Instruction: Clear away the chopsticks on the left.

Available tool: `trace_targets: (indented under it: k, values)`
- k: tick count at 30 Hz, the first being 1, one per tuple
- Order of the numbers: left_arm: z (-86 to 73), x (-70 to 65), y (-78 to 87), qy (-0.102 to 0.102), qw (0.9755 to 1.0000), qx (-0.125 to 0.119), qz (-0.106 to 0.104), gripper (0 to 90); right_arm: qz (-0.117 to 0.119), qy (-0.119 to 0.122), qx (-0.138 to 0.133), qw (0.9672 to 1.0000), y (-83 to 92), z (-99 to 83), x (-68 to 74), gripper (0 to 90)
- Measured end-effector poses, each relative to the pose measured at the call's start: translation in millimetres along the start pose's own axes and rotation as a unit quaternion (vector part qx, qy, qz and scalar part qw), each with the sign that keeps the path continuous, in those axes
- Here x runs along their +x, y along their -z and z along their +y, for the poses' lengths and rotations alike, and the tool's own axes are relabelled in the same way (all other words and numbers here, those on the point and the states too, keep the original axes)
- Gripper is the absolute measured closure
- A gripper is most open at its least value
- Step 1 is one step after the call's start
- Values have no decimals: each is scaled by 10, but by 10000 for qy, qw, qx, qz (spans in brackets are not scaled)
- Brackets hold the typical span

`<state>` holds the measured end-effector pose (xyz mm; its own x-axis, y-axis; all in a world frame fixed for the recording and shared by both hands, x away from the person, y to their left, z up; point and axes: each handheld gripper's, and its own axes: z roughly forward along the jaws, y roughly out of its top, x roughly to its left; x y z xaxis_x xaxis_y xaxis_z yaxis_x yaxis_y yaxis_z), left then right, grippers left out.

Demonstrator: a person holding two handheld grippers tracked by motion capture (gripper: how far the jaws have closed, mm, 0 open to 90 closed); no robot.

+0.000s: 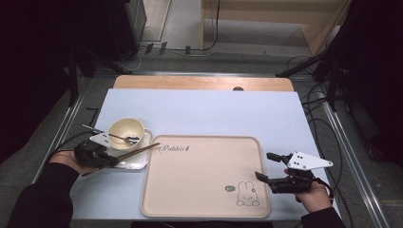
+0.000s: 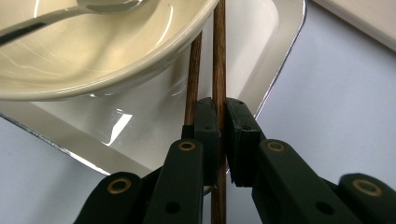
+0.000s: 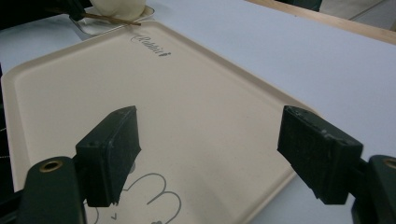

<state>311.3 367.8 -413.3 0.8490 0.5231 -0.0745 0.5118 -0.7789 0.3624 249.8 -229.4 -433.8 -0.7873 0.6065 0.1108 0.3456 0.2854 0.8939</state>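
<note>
Pale blue rectangular table cover (image 1: 209, 114), spread over a wooden tabletop. On it, toward the near side, large cream square plastic tray (image 1: 204, 175) printed with a rabbit drawing and the word "Rabbit". Just left of that, small shiny metal tray (image 1: 135, 163) bearing a round cream bowl (image 1: 126, 129) with a metal spoon (image 1: 124, 138) resting inside. Pair of thin dark brown wooden chopsticks (image 2: 218, 70) lying across the metal tray beside the bowl, tips toward the cream tray. Left gripper (image 2: 220, 116) clamped tight on one chopstick, the other stick just beside the pads. Right gripper (image 3: 208, 154) spread wide over the cream tray's near right corner, nothing between its pads.
</note>
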Motion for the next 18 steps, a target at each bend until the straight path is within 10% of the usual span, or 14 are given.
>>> trace_targets:
  k: [18]
  values:
    - [268,-242,173,691,9965,-86,-471,849,0,0,-7,10000,-1,1,4,208]
